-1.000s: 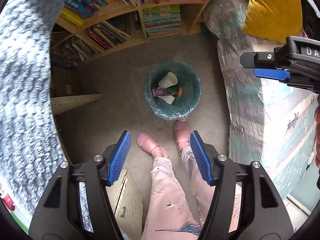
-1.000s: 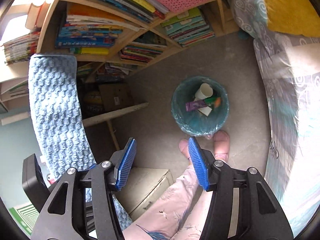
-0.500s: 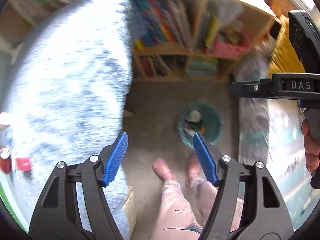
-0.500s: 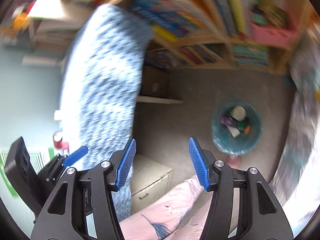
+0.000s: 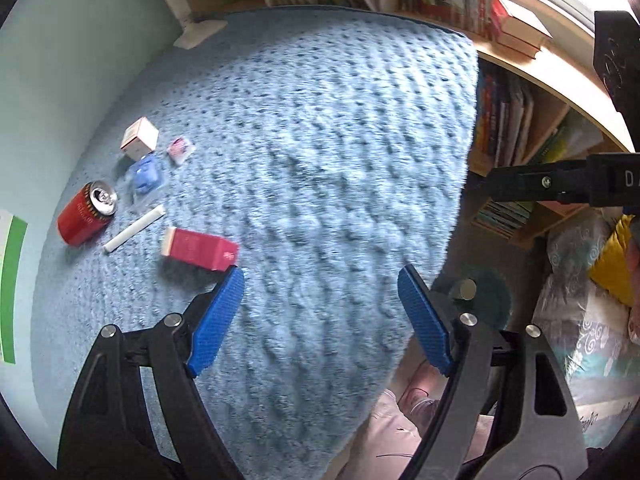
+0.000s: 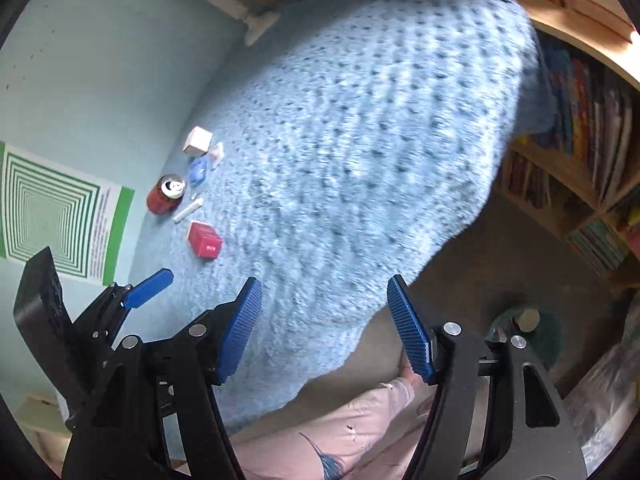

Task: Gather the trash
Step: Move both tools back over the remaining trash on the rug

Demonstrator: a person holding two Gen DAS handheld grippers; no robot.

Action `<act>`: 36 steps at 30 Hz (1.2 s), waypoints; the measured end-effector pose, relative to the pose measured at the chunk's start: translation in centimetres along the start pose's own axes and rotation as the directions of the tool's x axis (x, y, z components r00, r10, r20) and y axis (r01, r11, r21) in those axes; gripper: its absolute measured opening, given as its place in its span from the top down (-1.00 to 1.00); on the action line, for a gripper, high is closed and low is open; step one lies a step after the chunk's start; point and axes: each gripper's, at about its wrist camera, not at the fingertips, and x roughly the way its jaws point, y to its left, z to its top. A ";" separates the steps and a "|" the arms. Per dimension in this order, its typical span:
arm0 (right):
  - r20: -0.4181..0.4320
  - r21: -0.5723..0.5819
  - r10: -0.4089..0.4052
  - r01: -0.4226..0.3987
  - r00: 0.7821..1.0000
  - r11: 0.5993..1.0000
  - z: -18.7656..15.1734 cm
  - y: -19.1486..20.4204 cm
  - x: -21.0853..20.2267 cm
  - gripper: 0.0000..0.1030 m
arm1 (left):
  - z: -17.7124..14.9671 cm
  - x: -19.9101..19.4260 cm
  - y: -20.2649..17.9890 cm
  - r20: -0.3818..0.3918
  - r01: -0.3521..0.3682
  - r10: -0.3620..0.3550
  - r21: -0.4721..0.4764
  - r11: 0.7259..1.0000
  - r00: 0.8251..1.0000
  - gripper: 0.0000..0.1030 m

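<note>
Trash lies on a blue knitted cloth (image 5: 320,160): a red can (image 5: 86,214), a white stick (image 5: 134,229), a red carton (image 5: 200,249), a blue wrapper (image 5: 145,174), a small pink packet (image 5: 179,149) and a white box (image 5: 140,138). My left gripper (image 5: 320,316) hangs above the cloth, jaws opening, nothing between them; its left pad is near the red carton. My right gripper (image 6: 325,328) hovers over the cloth's near edge, jaws opening and empty. The same can (image 6: 166,194) and carton (image 6: 205,239) show far left in the right wrist view. A teal bin (image 5: 482,300) stands on the floor.
Bookshelves (image 5: 516,128) run along the back and right. A bed with patterned cover (image 5: 580,320) and a yellow pillow (image 5: 612,268) is at right. A person's legs in pink trousers (image 6: 340,436) stand below. A green striped poster (image 6: 52,212) hangs on the wall.
Both grippers swung up and left from over the bin on the floor to over the blue cloth with the trash. Both pairs of jaws stand wider apart.
</note>
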 end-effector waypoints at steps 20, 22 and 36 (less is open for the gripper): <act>-0.206 -0.405 -0.127 0.033 0.970 0.914 2.0 16.4 14.1 -0.30 | -2.7 5.2 19.8 -0.079 -0.086 0.080 -0.069 0.994 0.994 -0.67; -0.200 -0.447 -0.161 0.057 0.967 0.893 2.1 17.5 15.1 -0.30 | -2.3 6.0 20.8 -0.080 -0.079 0.077 -0.031 0.996 0.994 -0.67; -0.190 -0.535 -0.257 0.120 0.947 0.836 3.5 20.4 19.8 -0.30 | 1.8 11.6 23.6 -0.089 0.047 -0.033 0.157 0.987 0.995 -0.67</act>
